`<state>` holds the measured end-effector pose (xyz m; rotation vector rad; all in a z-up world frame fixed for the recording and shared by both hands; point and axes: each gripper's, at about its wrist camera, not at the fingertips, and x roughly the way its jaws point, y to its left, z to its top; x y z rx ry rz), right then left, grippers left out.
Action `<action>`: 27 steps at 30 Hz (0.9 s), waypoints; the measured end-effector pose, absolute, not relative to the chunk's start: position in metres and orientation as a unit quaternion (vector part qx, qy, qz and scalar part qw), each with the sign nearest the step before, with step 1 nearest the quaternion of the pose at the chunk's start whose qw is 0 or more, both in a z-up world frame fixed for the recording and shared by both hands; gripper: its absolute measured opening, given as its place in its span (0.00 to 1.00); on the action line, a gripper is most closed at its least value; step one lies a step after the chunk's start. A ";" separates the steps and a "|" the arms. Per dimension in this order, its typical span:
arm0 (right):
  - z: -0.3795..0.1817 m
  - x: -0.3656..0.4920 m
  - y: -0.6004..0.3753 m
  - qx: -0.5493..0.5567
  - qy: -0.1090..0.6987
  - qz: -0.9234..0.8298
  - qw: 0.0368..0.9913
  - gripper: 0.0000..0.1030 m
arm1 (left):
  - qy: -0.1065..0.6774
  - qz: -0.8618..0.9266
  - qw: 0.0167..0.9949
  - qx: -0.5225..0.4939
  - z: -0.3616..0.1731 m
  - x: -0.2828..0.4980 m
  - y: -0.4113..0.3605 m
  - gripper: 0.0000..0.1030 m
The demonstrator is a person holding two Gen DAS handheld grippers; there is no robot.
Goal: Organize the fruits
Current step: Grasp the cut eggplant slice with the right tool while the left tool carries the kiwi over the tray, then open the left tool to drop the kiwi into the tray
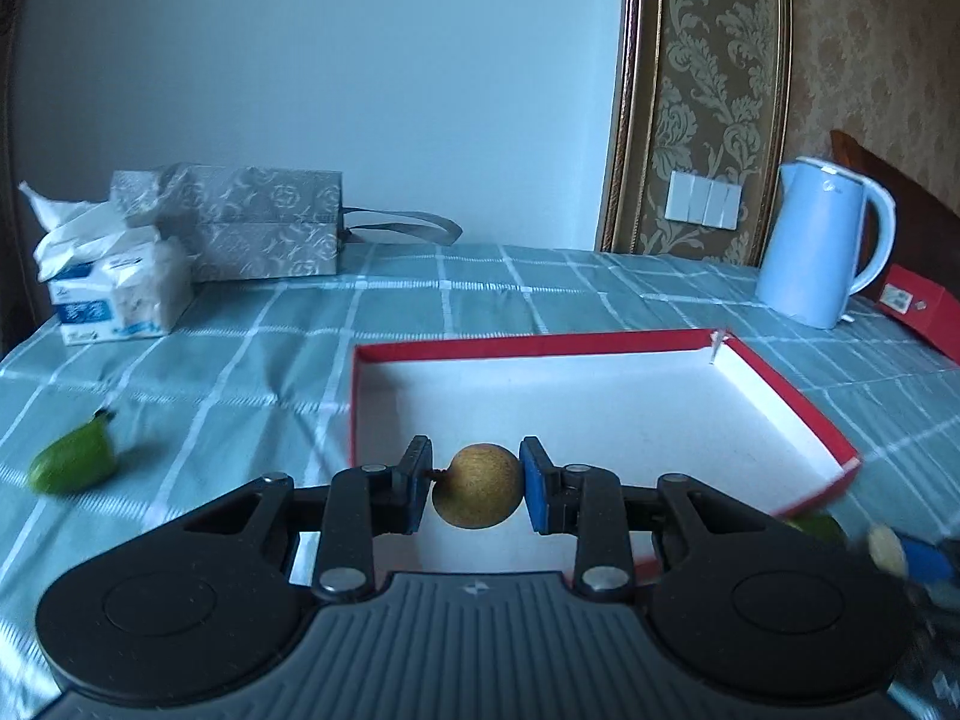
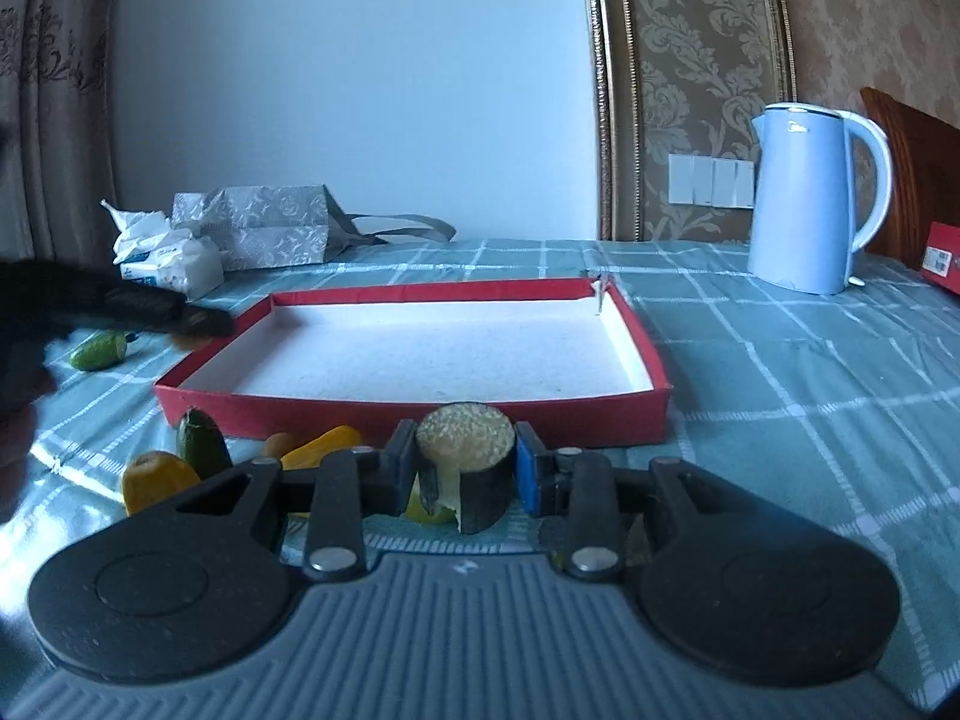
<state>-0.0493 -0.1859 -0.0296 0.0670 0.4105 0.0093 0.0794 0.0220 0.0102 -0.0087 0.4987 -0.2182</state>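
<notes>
My left gripper (image 1: 477,489) is shut on a small round brown fruit (image 1: 477,486) with a short stem, held over the near part of the red tray (image 1: 540,343) with a white floor. My right gripper (image 2: 465,468) is shut on a dark-skinned cut piece with a pale seeded top (image 2: 467,438), just in front of the red tray (image 2: 420,291). A green fruit (image 1: 75,463) lies on the cloth left of the tray, the same green fruit (image 2: 99,351) showing in the right wrist view. A green piece (image 2: 201,441) and yellow pieces (image 2: 159,477) lie near the tray's front left corner.
A blue kettle (image 1: 822,243) stands at the back right next to a red box (image 1: 924,306). A tissue pack (image 1: 114,288) and a grey patterned bag (image 1: 264,228) sit at the back left. The dark left gripper body (image 2: 120,303) reaches in from the left edge.
</notes>
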 end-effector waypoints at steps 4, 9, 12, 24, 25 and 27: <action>-0.030 -0.049 -0.187 0.038 0.206 0.004 0.978 0.30 | 0.278 -0.106 0.955 0.003 -0.001 0.114 0.005 0.30; -0.030 -0.048 -0.184 0.029 0.209 0.005 0.978 0.30 | 0.333 -0.114 0.935 -0.035 -0.015 0.145 0.005 0.30; -0.030 -0.048 -0.182 0.025 0.209 0.007 0.978 0.30 | 0.341 -0.117 0.931 -0.047 -0.015 0.155 0.011 0.30; -0.030 -0.048 -0.182 0.024 0.209 0.012 0.978 0.30 | 0.235 -0.079 0.968 -0.045 0.011 0.116 0.028 0.65; -0.030 -0.049 -0.182 0.024 0.209 0.012 0.978 0.30 | 0.210 -0.076 0.974 -0.043 0.014 0.103 0.031 0.75; -0.030 -0.049 -0.182 0.025 0.209 0.012 0.977 0.30 | 0.169 -0.059 0.984 -0.022 0.017 0.075 0.035 0.80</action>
